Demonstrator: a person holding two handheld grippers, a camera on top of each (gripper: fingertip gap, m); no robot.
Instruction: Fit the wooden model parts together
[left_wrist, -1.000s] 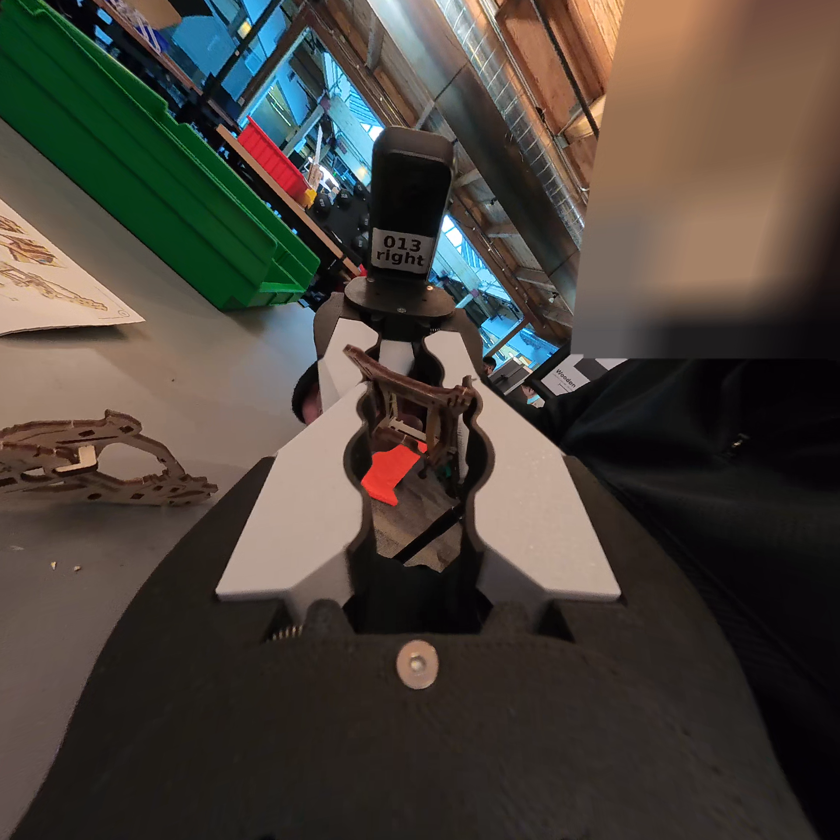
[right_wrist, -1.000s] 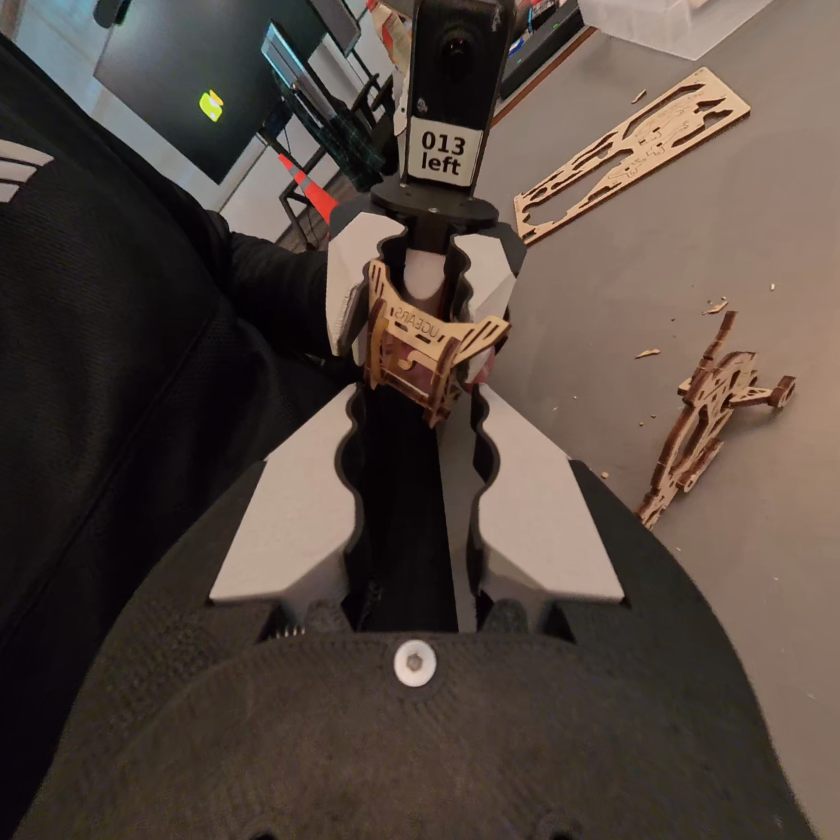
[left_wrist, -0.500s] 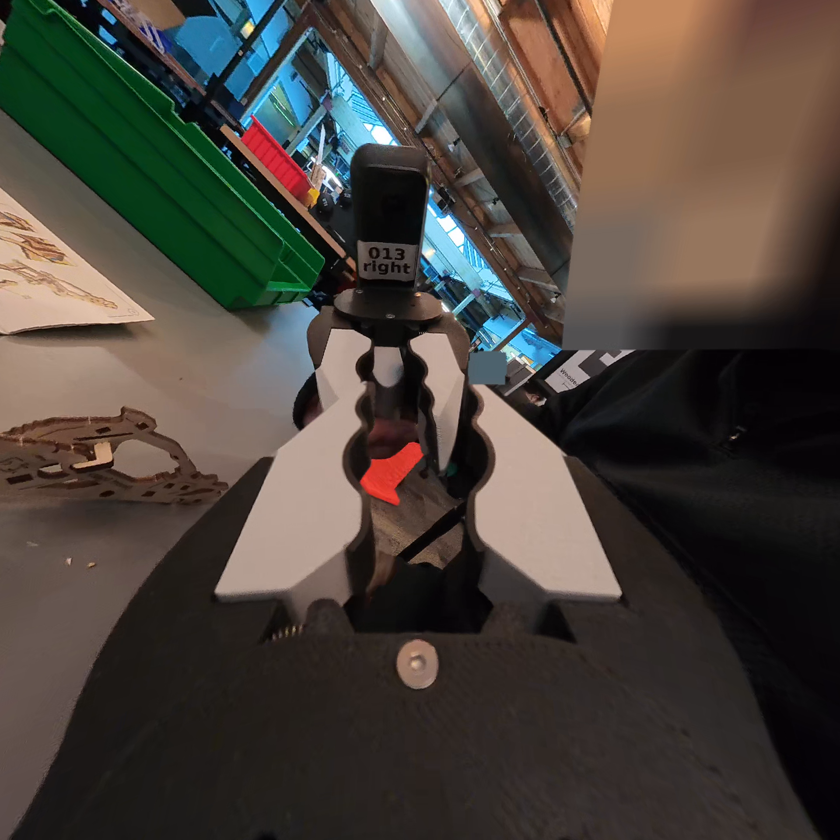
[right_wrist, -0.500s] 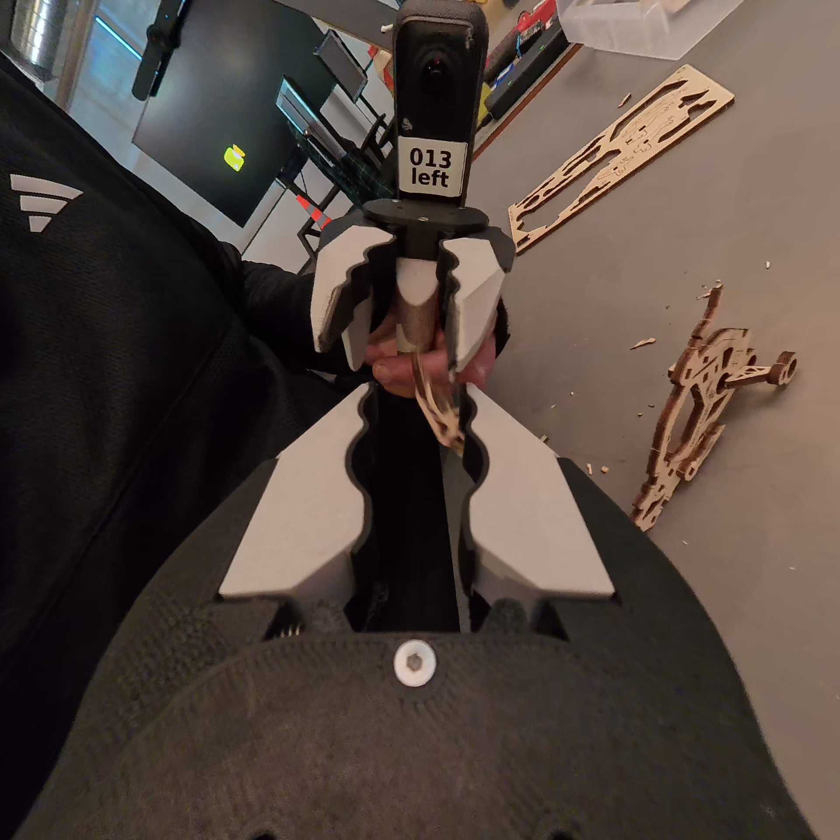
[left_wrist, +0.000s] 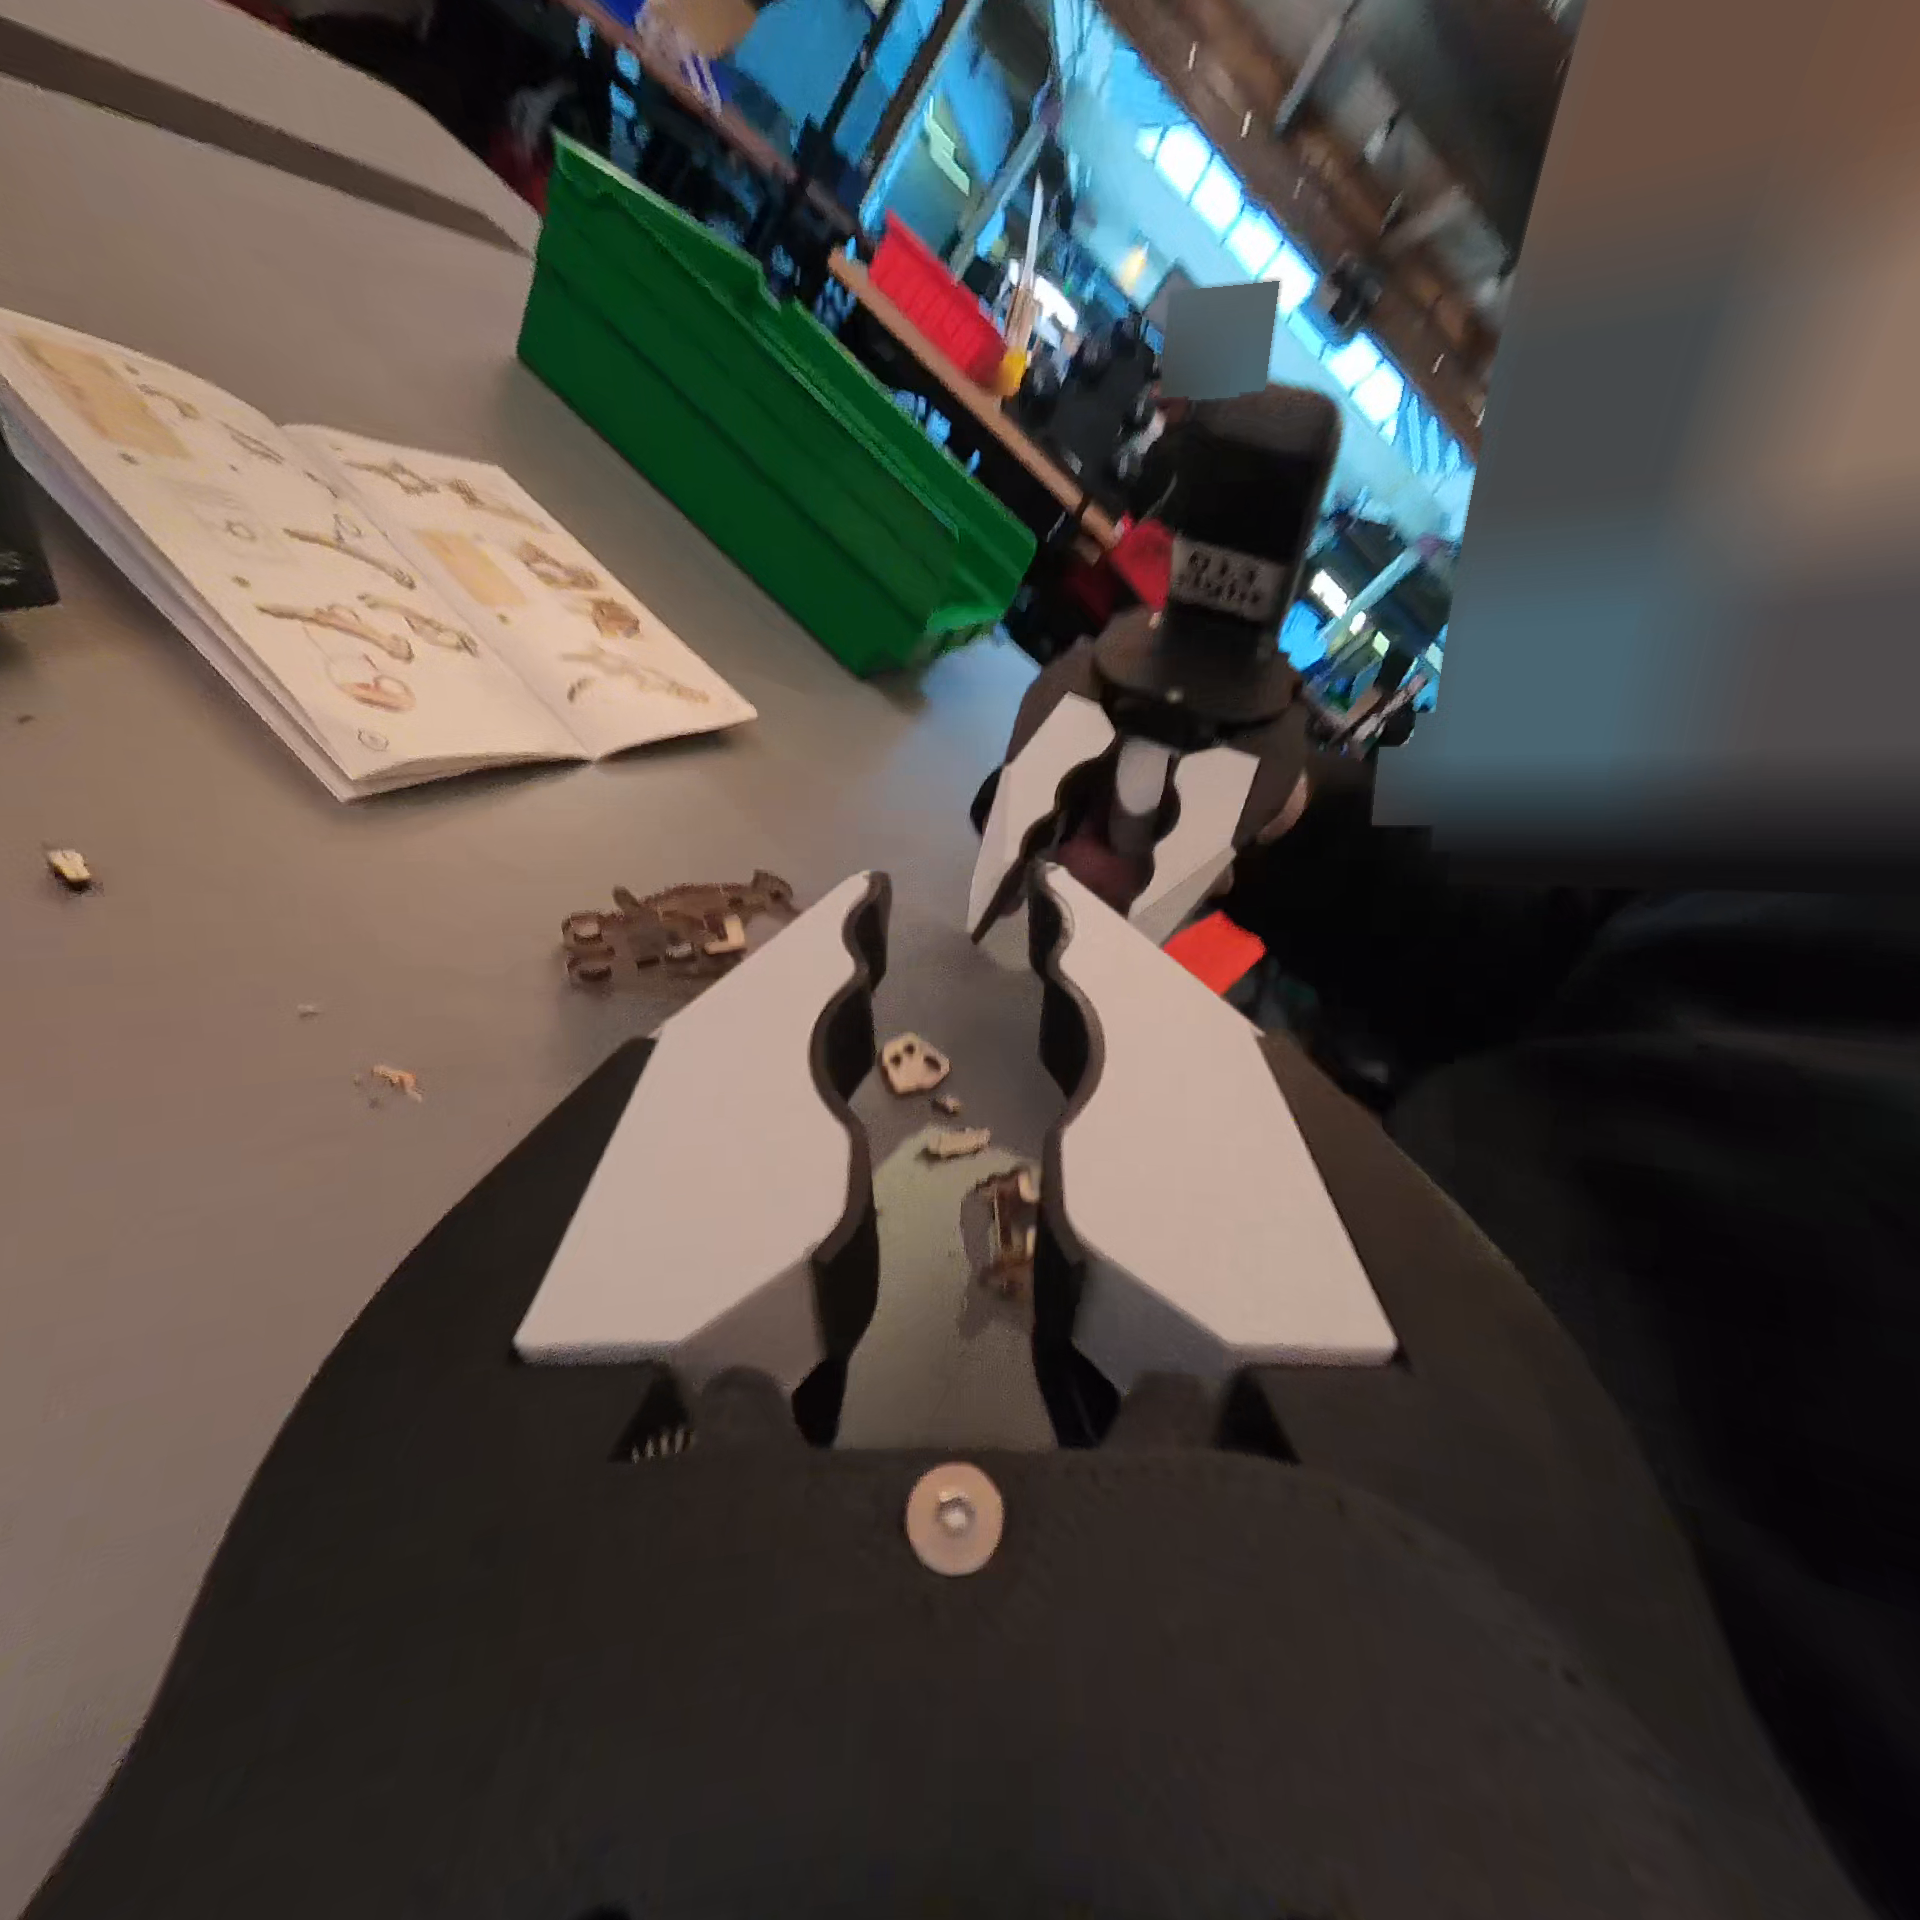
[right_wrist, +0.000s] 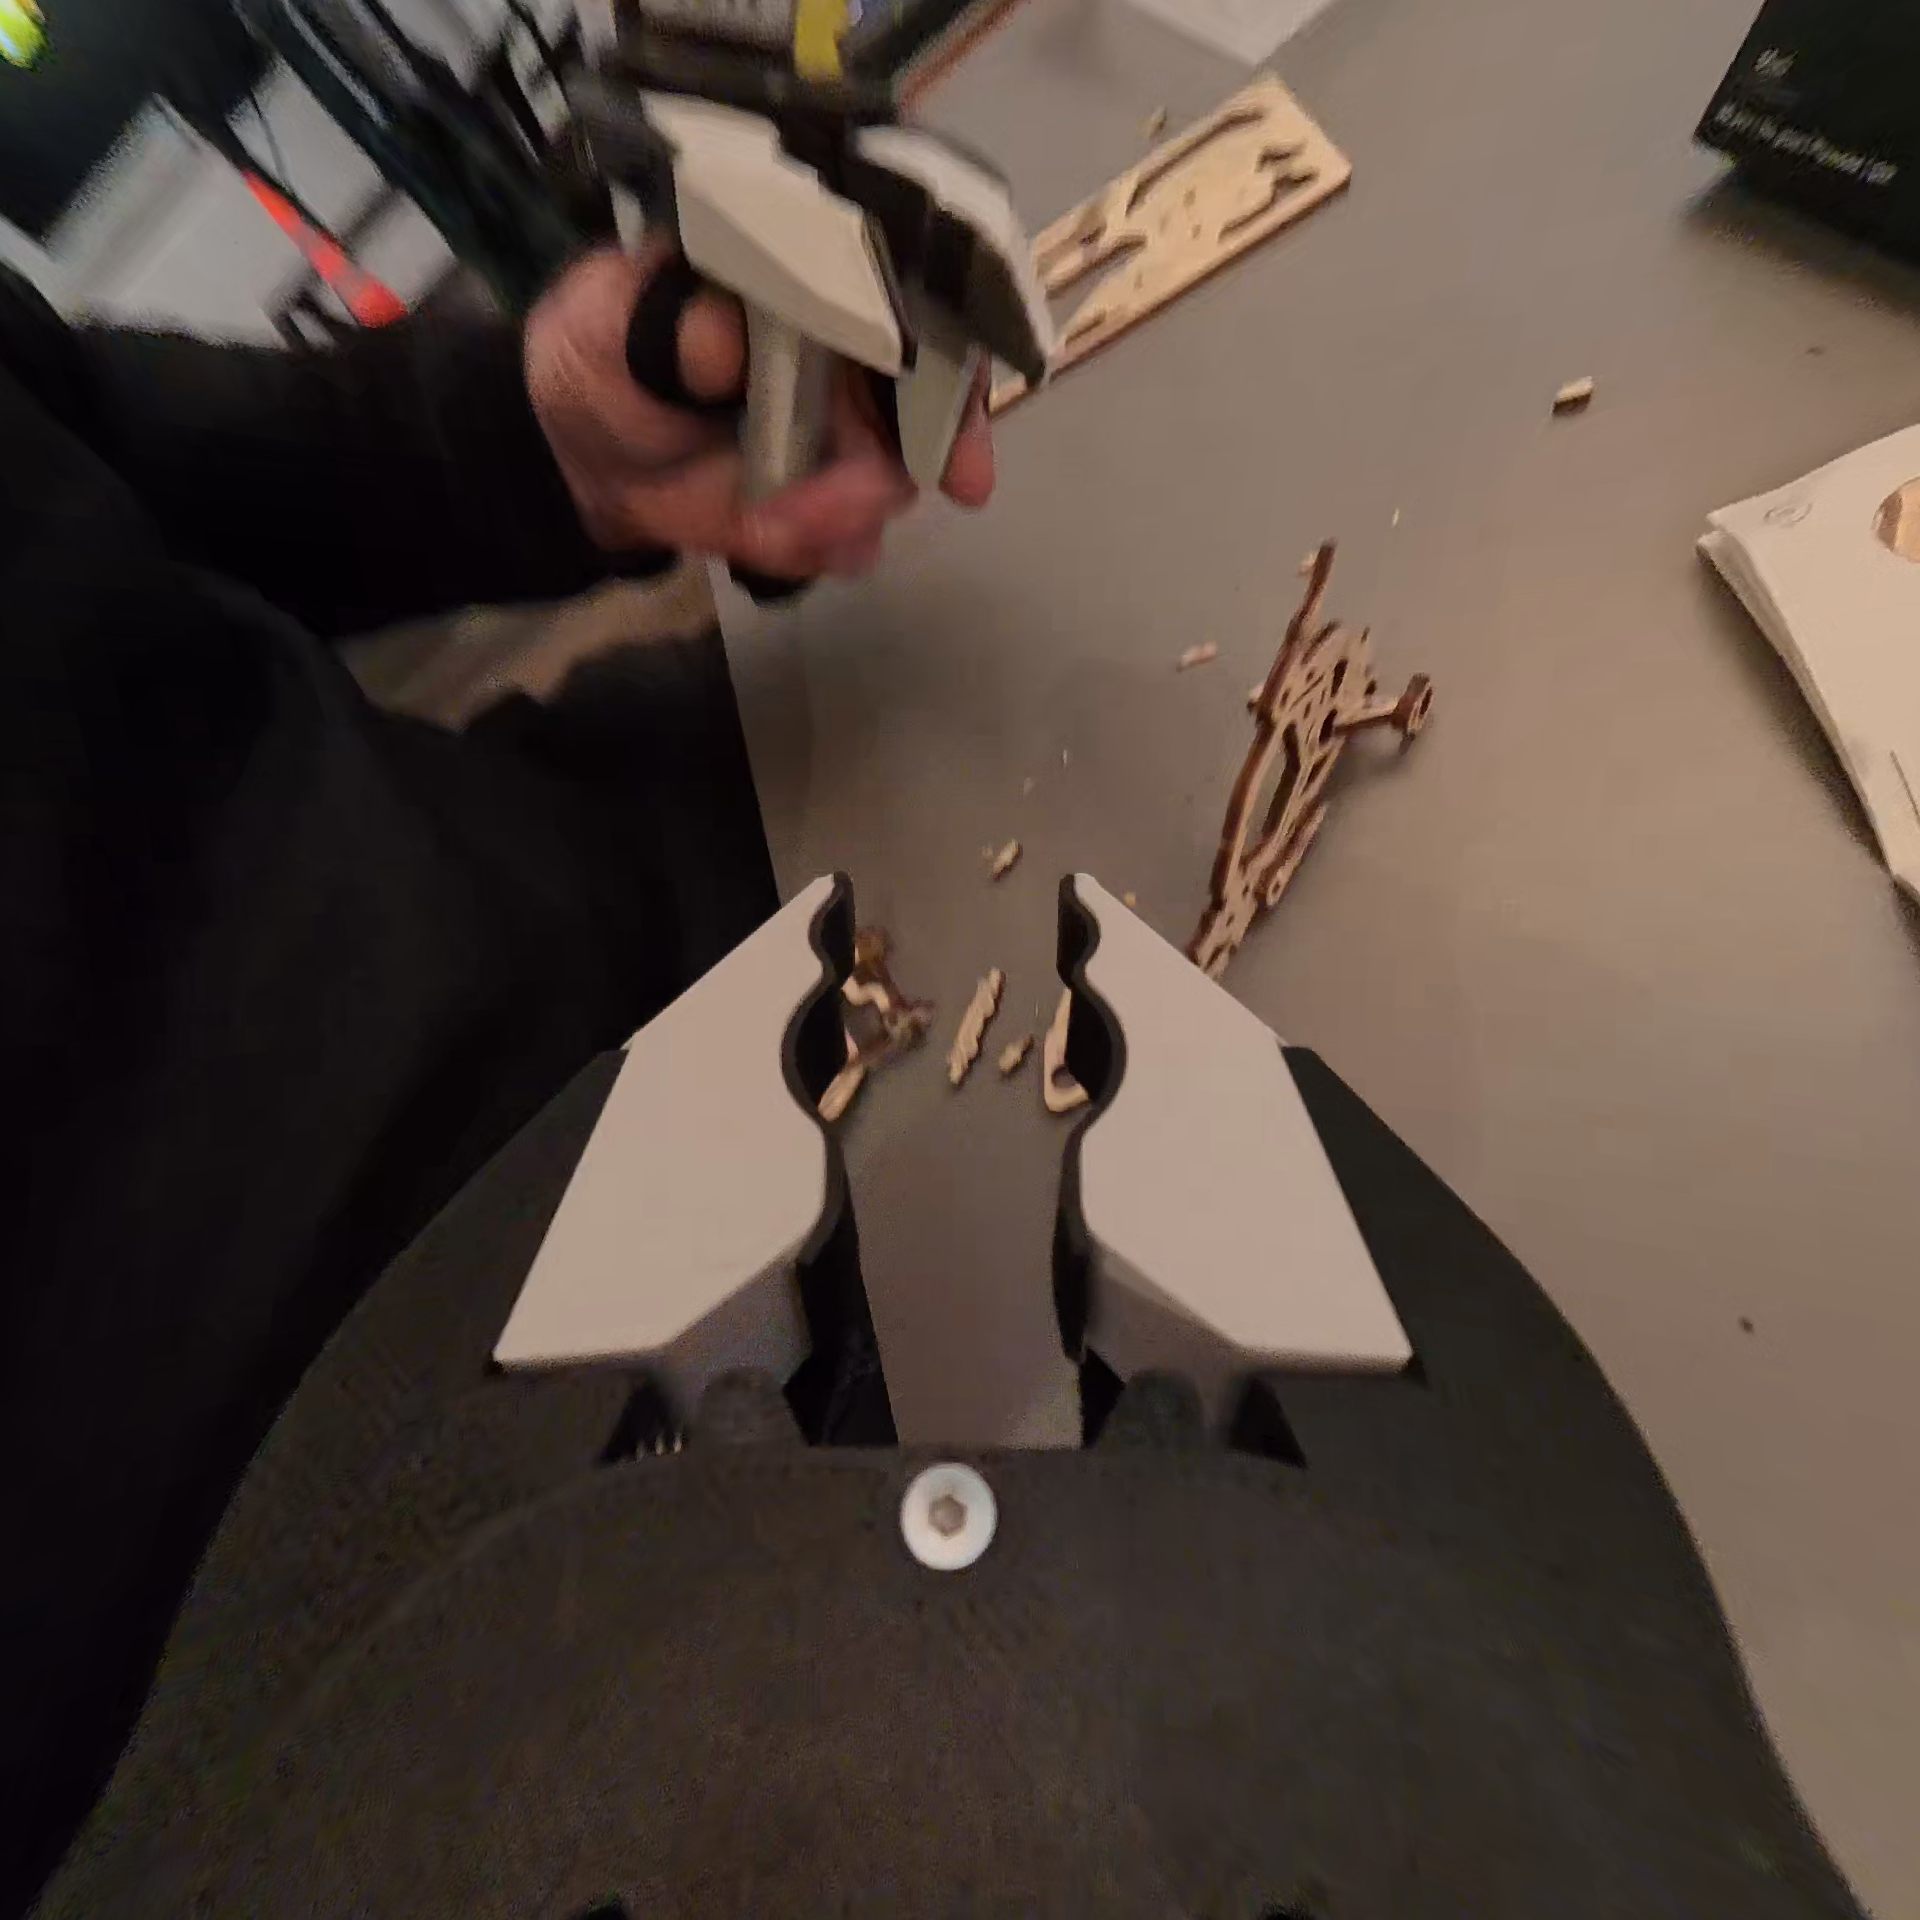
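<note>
My left gripper (left_wrist: 958, 883) is open and empty, tilted down over the grey table (left_wrist: 260, 1039). Small loose wooden parts (left_wrist: 914, 1062) lie on the table between its fingers. My right gripper (right_wrist: 956, 883) is also open and empty above the table. A small wooden sub-assembly (right_wrist: 878, 1013) and flat wooden bits (right_wrist: 977, 1023) lie between its fingers. A wooden chassis frame (right_wrist: 1299, 769) lies to the right; it also shows in the left wrist view (left_wrist: 675, 925). The right gripper (left_wrist: 1122, 831) shows ahead in the left view. The left gripper (right_wrist: 914, 343) shows blurred in the right view.
An open instruction booklet (left_wrist: 364, 582) and a green bin (left_wrist: 748, 416) lie at the far left. A punched-out wooden sheet (right_wrist: 1174, 218) and a black box (right_wrist: 1818, 114) lie farther back. Wood chips (right_wrist: 1195, 655) are scattered about. A person's dark sleeve (right_wrist: 312, 831) fills the left. Tip to tip, the grippers are about 9 centimeters apart.
Both grippers have tipped down towards the table and moved apart. The small wooden sub-assembly held up between them a second ago is out of their fingers, and wooden parts now lie on the table.
</note>
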